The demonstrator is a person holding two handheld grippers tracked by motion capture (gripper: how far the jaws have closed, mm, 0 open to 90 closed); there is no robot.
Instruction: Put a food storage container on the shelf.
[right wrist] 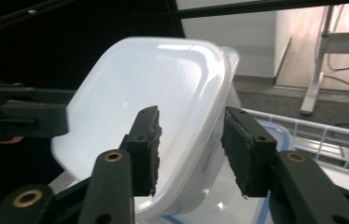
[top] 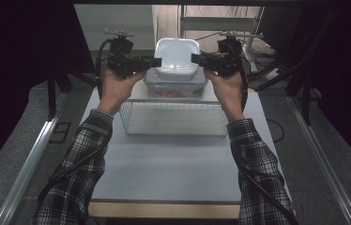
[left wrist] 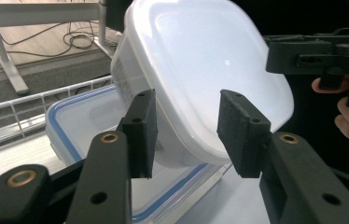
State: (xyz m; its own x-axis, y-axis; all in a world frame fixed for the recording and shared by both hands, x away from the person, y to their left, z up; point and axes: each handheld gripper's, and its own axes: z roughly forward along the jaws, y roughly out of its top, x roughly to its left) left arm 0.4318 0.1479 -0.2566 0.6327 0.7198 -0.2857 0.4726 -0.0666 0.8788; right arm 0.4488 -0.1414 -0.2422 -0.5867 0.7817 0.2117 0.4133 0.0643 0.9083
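The room around me is sitting dark, and a white table (top: 173, 164) is stretching out in front of me. A wire basket (top: 173, 119) is resting on the table toward 12 o'clock. Just past it, a see-through box (top: 176, 86) with a blue-edged lid is sitting there too.

A white tub (top: 177, 56) is lying on top of that box, and it is leaning over, not sitting flat. I am holding my left gripper (top: 157, 61) at the tub's 9 o'clock side and my right gripper (top: 194, 58) at its 3 o'clock side.

In the left gripper view, my left gripper (left wrist: 186, 135) is standing with its jaws apart. The tub's edge is sitting between them, but the pads are not squeezing it. In the right gripper view, my right gripper (right wrist: 191, 149) is looking the same: loose, with the tub's wall between the jaws. So neither one is really gripping.

Here is what I am worrying about. The tub is leaning and the lid under it is smooth, so I think it could slide off and drop. It might land in the basket or tumble off the 12 o'clock end of the table.

If I am pulling a gripper away crookedly, a pad could be catching the edge and tipping the tub. If I am bumping the box, both could be sliding.
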